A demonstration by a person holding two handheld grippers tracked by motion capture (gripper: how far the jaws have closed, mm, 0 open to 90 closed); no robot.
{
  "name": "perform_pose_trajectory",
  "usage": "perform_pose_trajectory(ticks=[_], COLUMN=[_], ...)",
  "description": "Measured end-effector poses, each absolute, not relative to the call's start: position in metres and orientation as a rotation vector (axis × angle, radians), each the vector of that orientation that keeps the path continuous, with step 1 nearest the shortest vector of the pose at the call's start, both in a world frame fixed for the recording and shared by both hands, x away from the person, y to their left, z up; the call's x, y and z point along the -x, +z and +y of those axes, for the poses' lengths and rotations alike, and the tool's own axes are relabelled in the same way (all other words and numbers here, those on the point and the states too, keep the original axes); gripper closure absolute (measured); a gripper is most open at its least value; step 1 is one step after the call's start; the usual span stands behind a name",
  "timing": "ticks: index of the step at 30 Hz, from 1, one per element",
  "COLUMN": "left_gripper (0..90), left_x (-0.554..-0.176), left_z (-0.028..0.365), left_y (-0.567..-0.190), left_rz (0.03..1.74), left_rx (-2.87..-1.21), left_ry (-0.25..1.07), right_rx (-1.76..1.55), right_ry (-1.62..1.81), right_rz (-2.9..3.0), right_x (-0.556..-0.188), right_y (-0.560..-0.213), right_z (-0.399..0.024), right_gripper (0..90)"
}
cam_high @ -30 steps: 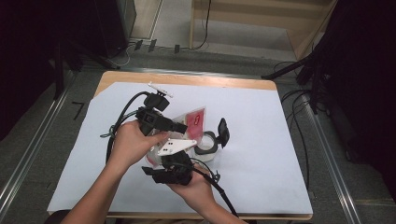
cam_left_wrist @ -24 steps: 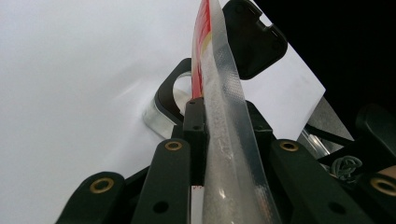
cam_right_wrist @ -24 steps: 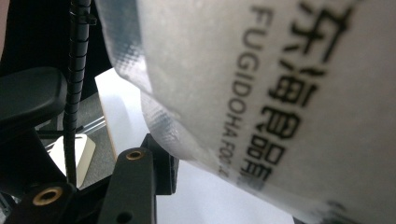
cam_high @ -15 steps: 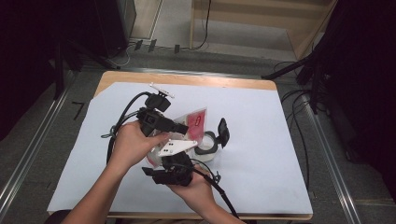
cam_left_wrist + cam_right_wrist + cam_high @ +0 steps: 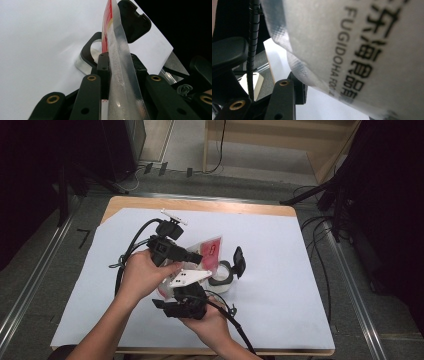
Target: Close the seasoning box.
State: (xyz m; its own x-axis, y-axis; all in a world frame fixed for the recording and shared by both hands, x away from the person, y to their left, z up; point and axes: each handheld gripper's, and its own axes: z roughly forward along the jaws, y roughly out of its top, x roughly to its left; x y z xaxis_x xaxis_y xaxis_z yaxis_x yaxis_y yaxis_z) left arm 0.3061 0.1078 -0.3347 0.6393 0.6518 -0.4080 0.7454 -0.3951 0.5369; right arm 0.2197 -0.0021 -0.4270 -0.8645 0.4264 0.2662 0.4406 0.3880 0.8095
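Two grippers: both meet at one plastic food pouch above the middle of the white-covered table (image 5: 280,270).
Pouch: the pouch (image 5: 210,249), clear with a red printed panel, is held off the table between the two tools, just at 9 o'clock of the round container.
Left gripper: the left gripper (image 5: 196,257), in the person's left hand (image 5: 142,275), is clamped on the pouch's sealed edge; in the left gripper view the ribbed seam (image 5: 120,62) runs up between the black jaws, pinched from both sides.
Right gripper: the right gripper (image 5: 190,292), in the right hand (image 5: 210,322) at 6 o'clock of the pouch, has the pouch's clear side with black lettering (image 5: 367,50) pressed close over its jaws; whether it is clenched cannot be told.
Container: a round clear container (image 5: 220,275) with a black rim sits on the table, its black flip lid (image 5: 239,261) standing open at 3 o'clock.
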Motion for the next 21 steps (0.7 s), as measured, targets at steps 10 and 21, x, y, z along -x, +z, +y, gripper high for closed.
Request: perform_pose_trajectory(ticks=[10, 21], left_gripper=[75.4, 74.8], left_x=[-0.3054, -0.3052], left_z=[0.1077, 0.1076], left_y=[-0.3352, -0.335], left_rz=[1.075, 1.074], left_rx=[-2.152, -2.153], left_ry=[-0.167, -0.165], right_rx=[0.804, 0.805], right_ry=[-1.531, -1.529], right_rz=[-2.611, -2.61], right_x=[-0.2193, -0.219], right_y=[-0.4278, -0.4276], right_z=[-0.0025, -0.0027], right_gripper=[56.5, 56.3])
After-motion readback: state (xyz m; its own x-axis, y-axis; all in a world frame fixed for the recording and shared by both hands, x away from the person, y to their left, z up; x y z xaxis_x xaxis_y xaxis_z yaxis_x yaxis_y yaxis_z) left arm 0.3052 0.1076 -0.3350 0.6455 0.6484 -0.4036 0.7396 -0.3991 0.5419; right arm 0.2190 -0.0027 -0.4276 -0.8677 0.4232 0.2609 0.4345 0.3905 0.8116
